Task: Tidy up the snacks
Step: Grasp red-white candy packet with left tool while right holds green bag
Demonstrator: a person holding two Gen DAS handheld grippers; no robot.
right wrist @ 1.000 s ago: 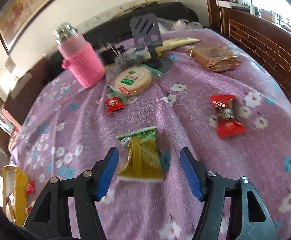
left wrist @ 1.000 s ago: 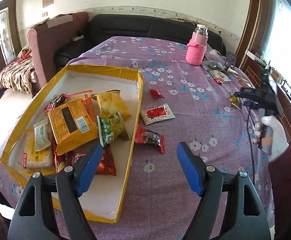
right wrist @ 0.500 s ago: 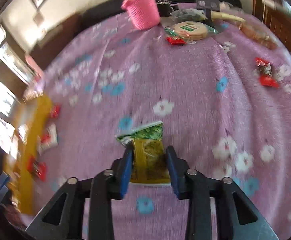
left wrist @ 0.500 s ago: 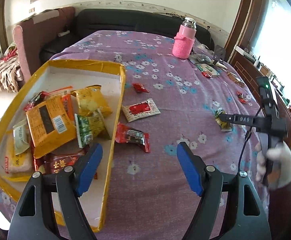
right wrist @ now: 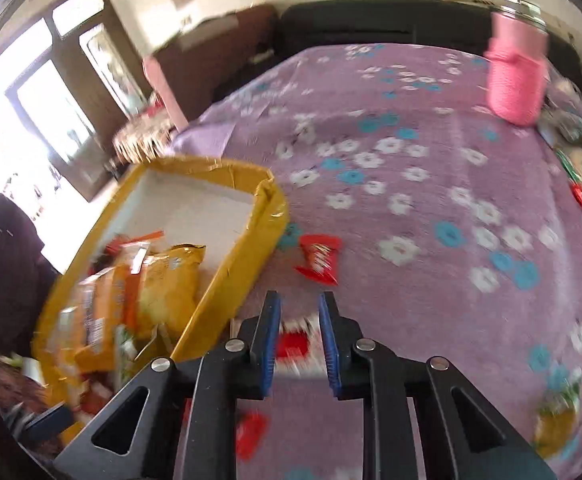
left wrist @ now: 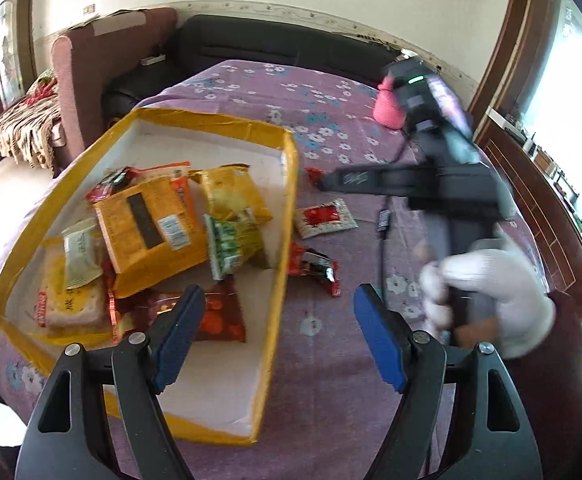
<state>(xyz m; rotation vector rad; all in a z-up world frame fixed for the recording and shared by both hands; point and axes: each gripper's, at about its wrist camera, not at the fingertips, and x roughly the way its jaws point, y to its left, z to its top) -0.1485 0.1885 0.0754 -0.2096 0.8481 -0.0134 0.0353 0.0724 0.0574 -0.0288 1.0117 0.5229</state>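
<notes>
Red-and-white, the flat sachet (right wrist: 291, 342) lies on the flowered purple cloth (right wrist: 431, 300). It shows through the gap of the right gripper (right wrist: 299, 312), just past and below its fingertips. Its long side seems to run across that gap, not along it, and it looks wider than the gap. The right fingers are drawn close with a narrow slot between them, and as far as the blur allows, they pinch nothing. The left wrist view agrees, showing the sachet flat on the cloth with the right fingers above it, not touching.

Just left of the right fingertips stands the yellow wall of the snack box (left wrist: 287, 216), already part filled with packets. Further ahead of those fingertips lies a small red wrapper (right wrist: 318, 258), also close to the wall. Far out to their right, low in the view, is a green-and-yellow packet (right wrist: 553, 424), well apart from the box.

The left gripper (left wrist: 277, 320) hangs spread wide and empty over the near corner of the box. A red-and-dark wrapper (left wrist: 313, 266) lies just ahead between its fingers, outside the wall.

The right hand looks nearer to the sachet. It would probably have to spread its fingers or turn before closing on it.
</notes>
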